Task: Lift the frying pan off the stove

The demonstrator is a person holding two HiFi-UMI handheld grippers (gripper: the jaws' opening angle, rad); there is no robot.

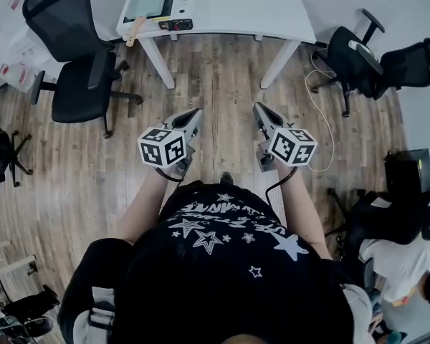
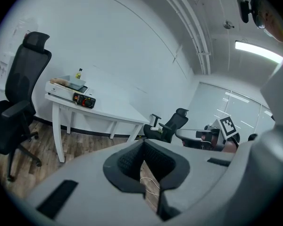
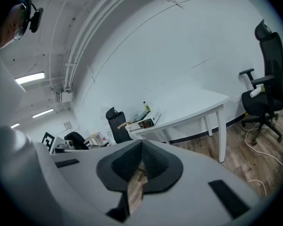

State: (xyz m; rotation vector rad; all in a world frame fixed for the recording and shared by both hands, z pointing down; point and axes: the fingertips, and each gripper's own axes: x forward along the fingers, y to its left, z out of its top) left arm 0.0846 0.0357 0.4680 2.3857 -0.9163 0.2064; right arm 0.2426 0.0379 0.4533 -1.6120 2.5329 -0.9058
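Mostly wooden floor [image 1: 222, 84] fills the head view; a white table [image 1: 258, 6] spans the top edge, with one black office chair [image 1: 79, 70] at upper left and another [image 1: 358, 59] at upper right; the left gripper [image 1: 195, 113] and right gripper [image 1: 259, 109] sit side by side at centre frame, pointing towards the table and well apart from it, each with its jaws closed together on nothing; a white stove [image 1: 183, 6] rests at the table's left end; the frying pan [image 1: 149, 1] lies on that stove, its wooden handle jutting over the table's near edge.
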